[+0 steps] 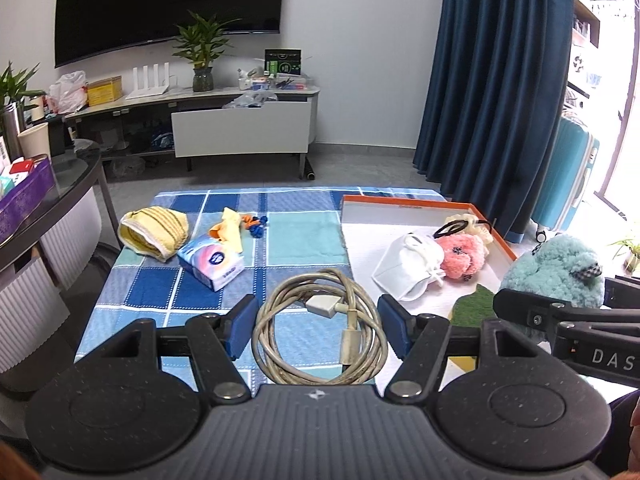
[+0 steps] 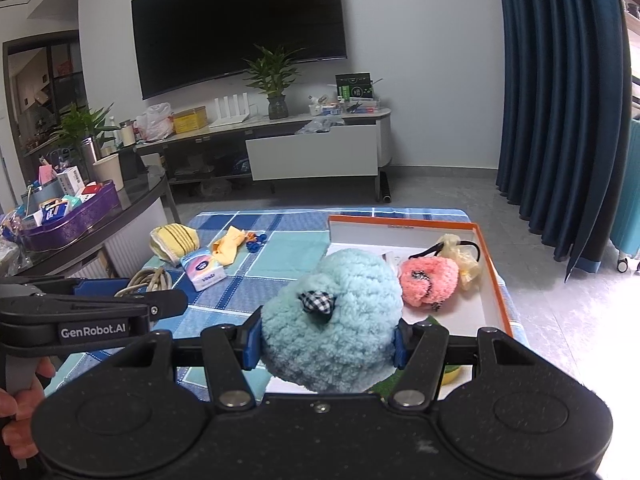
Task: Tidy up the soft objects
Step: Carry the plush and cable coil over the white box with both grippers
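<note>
My right gripper (image 2: 327, 340) is shut on a fluffy light-blue plush (image 2: 332, 316) and holds it above the near end of the orange-rimmed white tray (image 2: 496, 276); the plush also shows in the left wrist view (image 1: 556, 272). In the tray lie a pink plush (image 2: 428, 280), a cream scrunchie with a black hair tie (image 2: 464, 256) and a white mask (image 1: 408, 268). My left gripper (image 1: 318, 326) is open, its jaws on either side of a coiled beige cable (image 1: 320, 332) on the blue checked cloth (image 1: 296, 236). A yellow knitted item (image 1: 154, 232), a tissue pack (image 1: 210, 260) and a yellow cloth (image 1: 232, 228) lie at the left.
Small orange and blue bits (image 1: 256, 226) lie by the yellow cloth. A green mat (image 1: 474, 306) lies at the tray's near end. A dark side table (image 2: 120, 208) with a purple tin stands at the left. A TV cabinet (image 1: 240, 120), blue curtain (image 1: 492, 80) and teal suitcase (image 1: 568, 176) stand beyond.
</note>
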A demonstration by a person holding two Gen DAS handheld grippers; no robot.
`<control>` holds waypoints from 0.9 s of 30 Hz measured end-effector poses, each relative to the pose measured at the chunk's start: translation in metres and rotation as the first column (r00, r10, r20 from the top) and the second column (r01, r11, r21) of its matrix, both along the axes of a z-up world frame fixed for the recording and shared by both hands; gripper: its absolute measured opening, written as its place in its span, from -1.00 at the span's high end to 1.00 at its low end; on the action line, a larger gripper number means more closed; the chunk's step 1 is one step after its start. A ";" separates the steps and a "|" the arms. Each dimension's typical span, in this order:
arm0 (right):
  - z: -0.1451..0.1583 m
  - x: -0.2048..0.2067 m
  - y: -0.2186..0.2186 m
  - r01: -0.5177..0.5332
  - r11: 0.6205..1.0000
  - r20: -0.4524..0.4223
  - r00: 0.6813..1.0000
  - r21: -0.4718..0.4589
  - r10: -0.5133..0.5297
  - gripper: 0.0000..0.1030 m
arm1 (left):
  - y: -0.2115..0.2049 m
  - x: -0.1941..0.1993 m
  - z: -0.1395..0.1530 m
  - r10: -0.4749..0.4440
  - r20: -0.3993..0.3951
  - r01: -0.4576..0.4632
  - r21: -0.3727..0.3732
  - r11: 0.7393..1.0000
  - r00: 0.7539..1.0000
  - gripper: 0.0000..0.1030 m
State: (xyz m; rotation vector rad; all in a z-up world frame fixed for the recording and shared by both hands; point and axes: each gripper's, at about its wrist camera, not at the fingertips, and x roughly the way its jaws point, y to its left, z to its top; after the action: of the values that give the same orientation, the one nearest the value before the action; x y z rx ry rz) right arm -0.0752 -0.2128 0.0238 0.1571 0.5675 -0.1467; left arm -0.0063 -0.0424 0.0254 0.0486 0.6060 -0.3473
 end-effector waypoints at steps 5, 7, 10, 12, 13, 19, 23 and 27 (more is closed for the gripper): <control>0.000 -0.004 -0.009 0.021 1.000 0.001 1.000 0.000 -0.021 -0.35 | -0.009 0.000 0.001 -0.026 0.002 0.026 0.001 1.000 1.000 -0.28; 0.000 -0.005 -0.012 0.033 0.999 0.001 0.999 -0.003 -0.033 -0.35 | -0.014 0.000 0.002 -0.038 0.005 0.038 0.003 0.999 0.999 -0.28; 0.001 -0.009 -0.019 0.055 0.998 0.002 0.998 -0.004 -0.055 -0.35 | -0.021 -0.001 0.001 -0.054 0.006 0.054 0.005 0.999 0.999 -0.28; 0.001 -0.012 -0.024 0.070 0.998 0.004 0.998 -0.002 -0.070 -0.35 | -0.025 -0.001 0.001 -0.066 0.005 0.066 0.008 0.998 0.998 -0.28; 0.001 -0.013 -0.026 0.077 0.997 0.004 0.997 -0.003 -0.077 -0.35 | -0.027 -0.001 0.001 -0.073 0.006 0.073 0.009 0.997 0.997 -0.28; 0.000 -0.020 -0.035 0.108 0.994 0.003 0.994 -0.004 -0.108 -0.35 | -0.041 -0.001 0.001 -0.107 0.010 0.107 0.013 0.994 0.994 -0.28; -0.001 -0.023 -0.040 0.121 0.993 0.004 0.993 -0.002 -0.121 -0.35 | -0.048 -0.001 0.000 -0.125 0.012 0.125 0.016 0.992 0.992 -0.28; -0.002 -0.023 -0.043 0.133 0.991 0.005 0.991 0.000 -0.133 -0.35 | -0.054 -0.001 0.000 -0.138 0.012 0.138 0.015 0.990 0.990 -0.28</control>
State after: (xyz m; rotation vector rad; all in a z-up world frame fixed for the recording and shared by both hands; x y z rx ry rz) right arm -0.0981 -0.2556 0.0221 0.1955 0.5521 -0.2759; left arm -0.0071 -0.0969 0.0251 0.1070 0.5939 -0.4764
